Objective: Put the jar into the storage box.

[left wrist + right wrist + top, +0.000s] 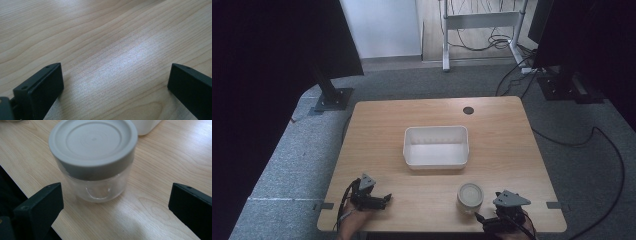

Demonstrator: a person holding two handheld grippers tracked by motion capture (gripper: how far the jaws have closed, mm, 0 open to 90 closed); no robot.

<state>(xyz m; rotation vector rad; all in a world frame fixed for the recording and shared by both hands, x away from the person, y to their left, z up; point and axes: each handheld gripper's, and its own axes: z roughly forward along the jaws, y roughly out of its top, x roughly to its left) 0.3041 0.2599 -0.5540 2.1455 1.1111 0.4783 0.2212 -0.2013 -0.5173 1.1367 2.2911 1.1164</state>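
A clear jar (470, 197) with a grey lid stands upright near the table's front edge, right of centre. In the right gripper view the jar (95, 157) stands just ahead of the jaws, apart from them. My right gripper (486, 217) (116, 195) is open at the front right edge, just right of the jar. A white rectangular bin (435, 146) with nothing in it sits mid-table. My left gripper (384, 200) (115, 80) lies at the front left, open over bare wood.
The wooden table (512, 150) has a dark round cable hole (468, 110) at the back. A corner of the white bin (146, 126) lies beyond the jar. Off the table are black stands (332, 95), a white desk frame (479, 22) and floor cables (602, 145).
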